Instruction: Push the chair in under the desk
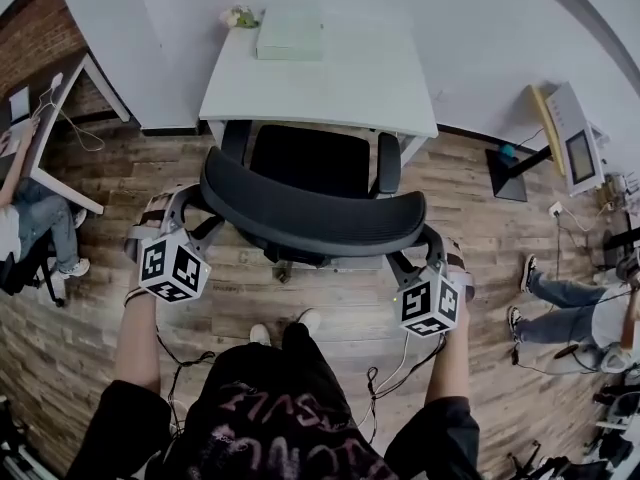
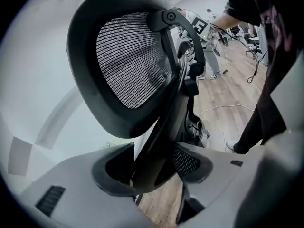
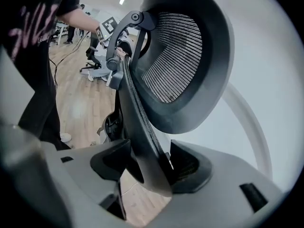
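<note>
Head view shows the white desk (image 1: 330, 93) against the wall, with the black chair (image 1: 310, 213) facing it. The chair's seat front is at the desk's near edge and its backrest stands out over the wooden floor (image 1: 100, 298). The left gripper (image 1: 192, 211) clamps the backrest's left edge and the right gripper (image 1: 412, 256) its right edge. Each gripper view shows the jaws closed on the frame. A pale green box (image 1: 290, 36) lies at the desk's far side.

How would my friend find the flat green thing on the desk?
Look at the white desk beyond the black chair. At its far edge lies a flat, pale green box. It is square-cornered, unlike the small flowery bunch beside it.
</note>
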`<state>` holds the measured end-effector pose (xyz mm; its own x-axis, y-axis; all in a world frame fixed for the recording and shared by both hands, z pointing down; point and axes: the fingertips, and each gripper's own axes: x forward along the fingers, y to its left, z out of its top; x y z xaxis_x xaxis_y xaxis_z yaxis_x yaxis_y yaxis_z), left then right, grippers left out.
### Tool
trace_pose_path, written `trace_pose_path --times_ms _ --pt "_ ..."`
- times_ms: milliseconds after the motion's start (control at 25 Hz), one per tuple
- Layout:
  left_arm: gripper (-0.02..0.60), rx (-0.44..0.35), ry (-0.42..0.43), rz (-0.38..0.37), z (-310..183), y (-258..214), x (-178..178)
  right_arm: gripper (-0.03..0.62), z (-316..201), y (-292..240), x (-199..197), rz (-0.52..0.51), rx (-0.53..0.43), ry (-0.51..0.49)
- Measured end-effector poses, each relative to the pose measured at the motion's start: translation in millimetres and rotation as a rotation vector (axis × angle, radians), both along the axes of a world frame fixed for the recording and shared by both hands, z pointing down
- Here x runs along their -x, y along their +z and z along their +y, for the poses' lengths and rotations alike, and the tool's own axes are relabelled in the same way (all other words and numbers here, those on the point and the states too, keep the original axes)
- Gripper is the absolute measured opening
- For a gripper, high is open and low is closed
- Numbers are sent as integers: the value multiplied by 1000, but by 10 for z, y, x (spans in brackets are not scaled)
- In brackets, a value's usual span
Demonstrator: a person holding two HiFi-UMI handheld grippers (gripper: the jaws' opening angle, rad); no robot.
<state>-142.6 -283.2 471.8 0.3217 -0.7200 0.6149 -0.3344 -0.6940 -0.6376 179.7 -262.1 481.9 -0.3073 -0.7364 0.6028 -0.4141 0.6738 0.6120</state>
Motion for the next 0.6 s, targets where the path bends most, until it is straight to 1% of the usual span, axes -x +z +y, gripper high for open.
trace_pose_path --times_ms 280,600 --pt "258 1 -46 -3 -321 17 -108 264 -437 7 -118 -5 -20 -34" --pt "258 -8 -81 16 -647 9 -209 264 -861 -3 -220 -6 -24 -65"
